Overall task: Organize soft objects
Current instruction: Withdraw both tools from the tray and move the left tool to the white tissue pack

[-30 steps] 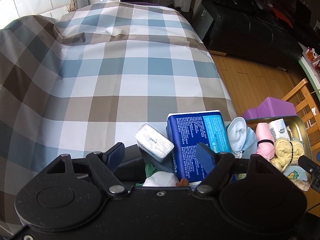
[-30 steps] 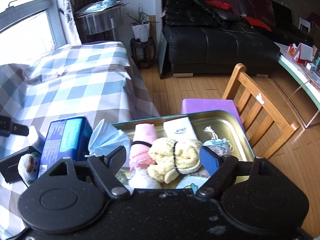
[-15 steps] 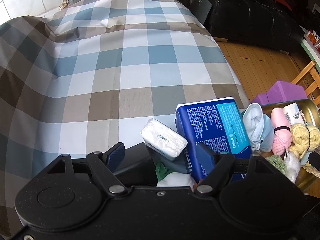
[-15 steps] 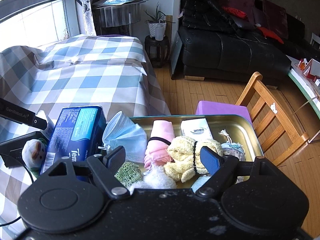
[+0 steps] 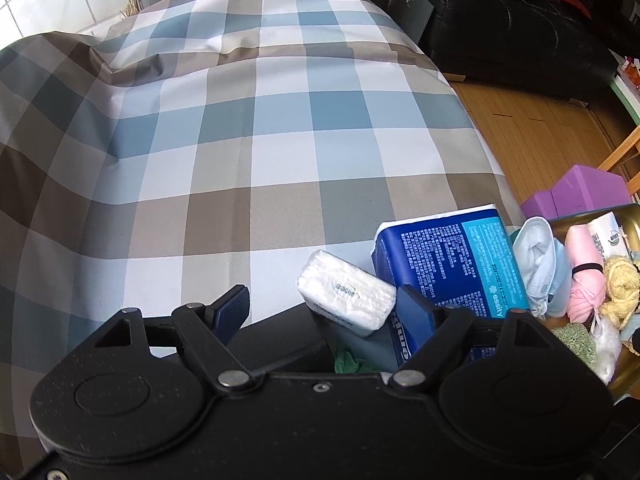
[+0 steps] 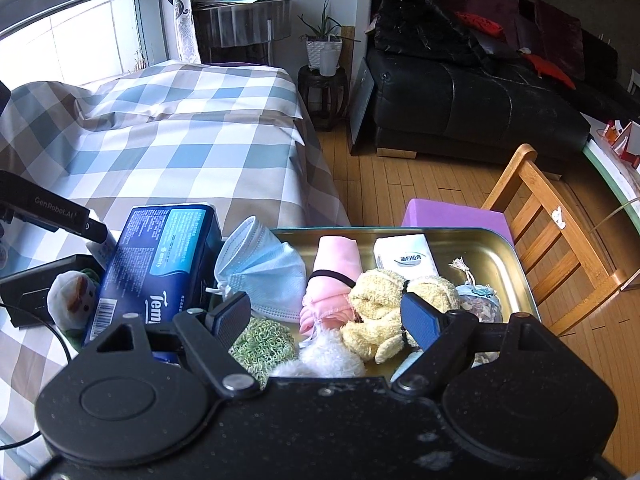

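Observation:
A gold metal tray (image 6: 496, 256) holds a pink rolled cloth (image 6: 334, 276), a yellow plush toy (image 6: 384, 300), a white tissue pack (image 6: 404, 258), a green scrubber (image 6: 260, 344) and a white fluffy item (image 6: 324, 356). A blue face mask (image 6: 260, 272) lies on its left rim. A blue tissue package (image 5: 452, 260) and a small white tissue pack (image 5: 348, 292) lie on the checked cloth (image 5: 240, 140). My left gripper (image 5: 324, 312) is open, above the white pack. My right gripper (image 6: 326, 316) is open and empty above the tray.
A black box (image 6: 32, 288) and a small snowman toy (image 6: 74, 298) sit left of the blue package. A wooden chair (image 6: 552, 240) and purple blocks (image 6: 452, 216) stand behind the tray. A black sofa (image 6: 480, 92) is across the wooden floor.
Both grippers have pulled back and risen a little, so more of the tray and cloth shows. Nothing was picked up; both stay open.

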